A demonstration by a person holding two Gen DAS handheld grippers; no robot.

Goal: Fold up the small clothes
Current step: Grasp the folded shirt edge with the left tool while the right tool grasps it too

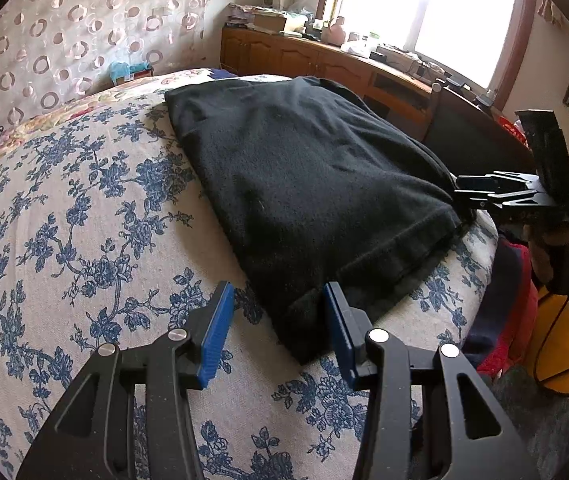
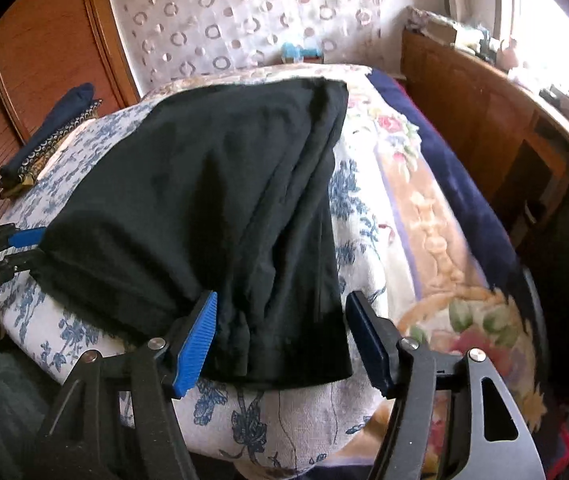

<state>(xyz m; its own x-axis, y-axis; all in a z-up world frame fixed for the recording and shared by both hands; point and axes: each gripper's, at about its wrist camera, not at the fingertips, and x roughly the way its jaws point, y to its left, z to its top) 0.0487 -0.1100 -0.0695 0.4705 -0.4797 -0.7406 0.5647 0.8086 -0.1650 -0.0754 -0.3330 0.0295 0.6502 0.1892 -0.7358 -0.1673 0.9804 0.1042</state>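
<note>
in the left wrist view, the left gripper (image 1: 275, 322), black-armed with blue ribbed pads, hangs with its jaws partly apart and nothing pinched. the near corner of the folded black knit garment (image 1: 304, 184) lies under the gap, its hem just touching the right pad, while the left pad stands clear over the cloth below. the garment lies flat on the white bedspread with blue flower print (image 1: 84, 240), running from the near edge of the bed away toward the wooden cabinet under the window (image 1: 304, 60). to its left the bedspread is bare and wide. to its right the garment's side edge comes close to the bed's rim, where the right gripper (image 1: 464, 192) reaches in at the far hem corner; from here i cannot tell how wide it stands.

in the right wrist view, the right gripper (image 2: 280, 338) has its blue pads spread wide on either side of the garment's (image 2: 204, 200) near corner; neither pad presses the cloth, so nothing is gripped. the layered folded edges run up the right side of the garment. right of them the bedspread (image 2: 356, 208) shows as a strip, then a floral blanket (image 2: 424, 208). the left gripper (image 2: 28, 246) sits at the garment's left corner, by the bed's left edge.
</note>
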